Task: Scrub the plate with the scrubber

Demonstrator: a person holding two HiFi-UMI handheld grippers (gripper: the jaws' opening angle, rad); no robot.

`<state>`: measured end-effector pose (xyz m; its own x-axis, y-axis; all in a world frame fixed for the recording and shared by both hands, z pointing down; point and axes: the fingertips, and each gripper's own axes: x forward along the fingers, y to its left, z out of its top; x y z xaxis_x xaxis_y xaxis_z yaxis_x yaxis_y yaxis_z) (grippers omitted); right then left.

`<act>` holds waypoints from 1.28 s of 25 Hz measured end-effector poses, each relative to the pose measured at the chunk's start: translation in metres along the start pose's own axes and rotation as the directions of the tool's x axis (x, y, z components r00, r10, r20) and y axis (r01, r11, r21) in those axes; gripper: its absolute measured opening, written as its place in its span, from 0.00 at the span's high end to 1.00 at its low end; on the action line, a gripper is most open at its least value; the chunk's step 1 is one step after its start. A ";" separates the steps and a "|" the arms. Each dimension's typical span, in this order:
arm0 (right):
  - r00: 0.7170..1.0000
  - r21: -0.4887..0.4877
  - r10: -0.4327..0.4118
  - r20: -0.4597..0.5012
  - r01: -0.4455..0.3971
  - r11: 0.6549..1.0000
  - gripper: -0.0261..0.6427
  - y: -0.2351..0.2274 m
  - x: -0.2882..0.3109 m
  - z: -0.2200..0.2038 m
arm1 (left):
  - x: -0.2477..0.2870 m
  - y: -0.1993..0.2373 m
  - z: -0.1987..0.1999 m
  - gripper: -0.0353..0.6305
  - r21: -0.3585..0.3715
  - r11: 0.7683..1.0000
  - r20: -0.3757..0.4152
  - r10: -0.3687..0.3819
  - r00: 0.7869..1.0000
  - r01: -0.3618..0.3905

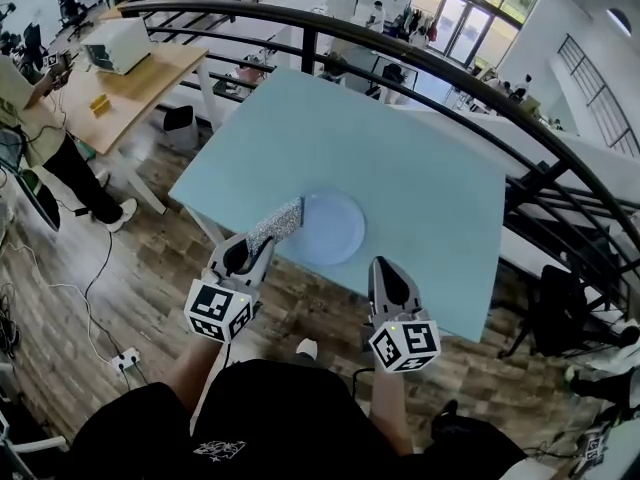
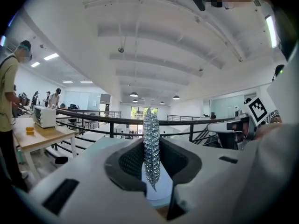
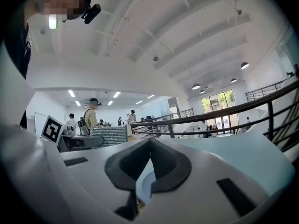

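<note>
— Well, head view?
— Plate (image 1: 330, 228): empty, flat on table (image 1: 430, 168), near its front edge. Scrubber (image 1: 277, 224): pinched in left gripper (image 1: 263, 242), at plate's left rim. Risk — unbraced plate sliding off under pressure.
— Left gripper view?
— Jaws clamped on scrubber, edge-on.
— Right gripper view?
— Right gripper (image 3: 149, 142): pressed together, empty — near plate.

The plate (image 1: 325, 226) lay on the table (image 1: 420, 158) near its front edge, just before you. The scrubber (image 1: 277, 225), pinched in your left gripper (image 1: 262, 243), reached the plate's left rim. Your right gripper (image 1: 384, 264) sat right of the plate.
</note>
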<state>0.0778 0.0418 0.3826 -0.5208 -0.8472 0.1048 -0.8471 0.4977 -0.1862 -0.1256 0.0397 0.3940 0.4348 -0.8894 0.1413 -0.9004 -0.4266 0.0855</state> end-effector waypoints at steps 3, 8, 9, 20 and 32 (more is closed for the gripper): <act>1.000 0.002 0.022 -0.007 -0.022 1.000 0.95 -0.017 0.008 0.001 | 0.015 -0.004 -0.002 0.81 0.000 1.000 -0.006 0.028 1.000 -0.028; 0.998 0.014 0.056 -0.033 -0.055 0.998 0.95 -0.045 0.013 0.003 | 0.032 -0.016 -0.004 0.81 -0.011 0.997 -0.031 0.072 0.997 -0.072; 0.997 0.016 0.059 -0.040 -0.059 0.998 0.95 -0.050 0.015 0.002 | 0.035 -0.018 -0.005 0.81 -0.015 0.997 -0.034 0.074 0.997 -0.074; 0.992 0.040 0.081 -0.098 -0.078 0.996 0.95 -0.086 0.033 -0.025 | 0.062 -0.027 -0.024 0.81 -0.054 0.996 -0.086 0.060 0.995 -0.065; 0.972 0.107 0.087 -0.220 -0.064 0.992 0.95 -0.112 0.063 -0.070 | 0.102 -0.018 -0.068 0.81 -0.131 0.991 -0.242 0.007 0.970 -0.040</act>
<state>0.1329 -0.0543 0.4786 -0.6027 -0.7393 0.3002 -0.7957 0.5286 -0.2957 -0.0641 -0.0321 0.4739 0.4196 -0.8260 0.3764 -0.9071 -0.3658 0.2084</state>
